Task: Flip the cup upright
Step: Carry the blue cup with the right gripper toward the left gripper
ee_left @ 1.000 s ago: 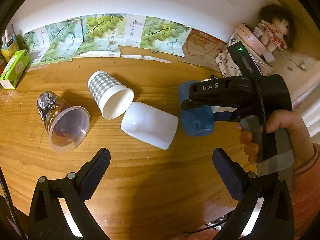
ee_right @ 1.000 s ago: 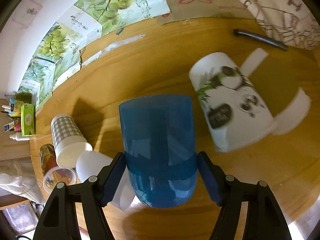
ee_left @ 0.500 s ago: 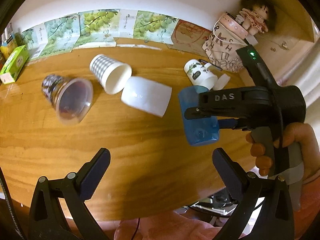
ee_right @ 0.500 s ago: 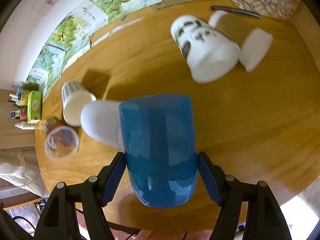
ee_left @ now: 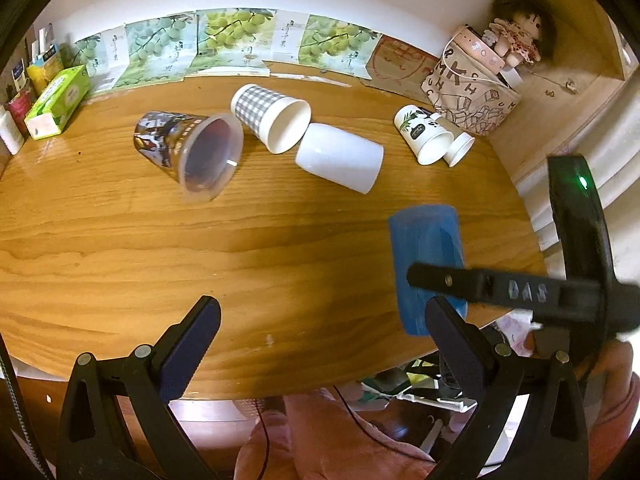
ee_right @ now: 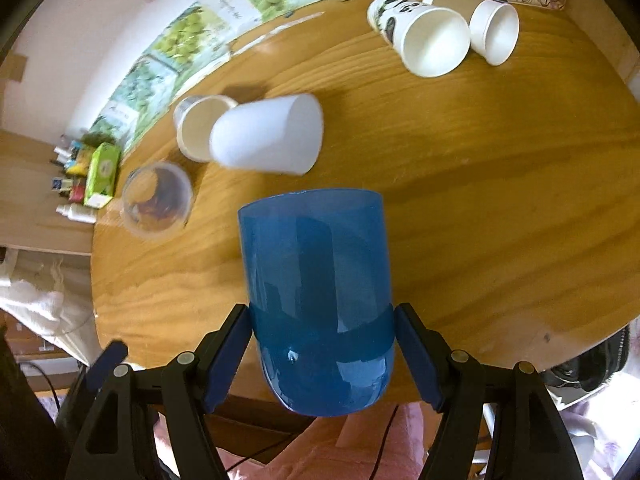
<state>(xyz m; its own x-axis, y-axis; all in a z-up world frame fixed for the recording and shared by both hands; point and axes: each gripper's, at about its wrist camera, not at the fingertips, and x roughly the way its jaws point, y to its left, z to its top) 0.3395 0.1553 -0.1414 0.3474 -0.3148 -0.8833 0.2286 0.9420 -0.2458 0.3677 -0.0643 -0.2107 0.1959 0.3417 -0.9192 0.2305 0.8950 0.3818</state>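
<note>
My right gripper (ee_right: 322, 344) is shut on a blue plastic cup (ee_right: 316, 284), held near its closed end, above the front part of the round wooden table (ee_right: 500, 208). In the left wrist view the blue cup (ee_left: 426, 252) hangs at the right, the right gripper (ee_left: 436, 280) clamped across it. My left gripper (ee_left: 320, 340) is open and empty over the table's near edge. A white cup (ee_left: 340, 158), a checked paper cup (ee_left: 270, 118) and a clear printed cup (ee_left: 188, 150) lie on their sides.
A panda cup (ee_left: 422, 136) and a brown-sleeved cup (ee_left: 456, 142) lie on their sides at the far right. A patterned bag (ee_left: 472, 80) with a doll, grape-printed boxes (ee_left: 224, 44) and a green box (ee_left: 56, 100) line the back wall.
The right gripper has carried the blue cup back toward the table's near edge and higher. The left gripper has also drawn back and up, so more of the table shows.
</note>
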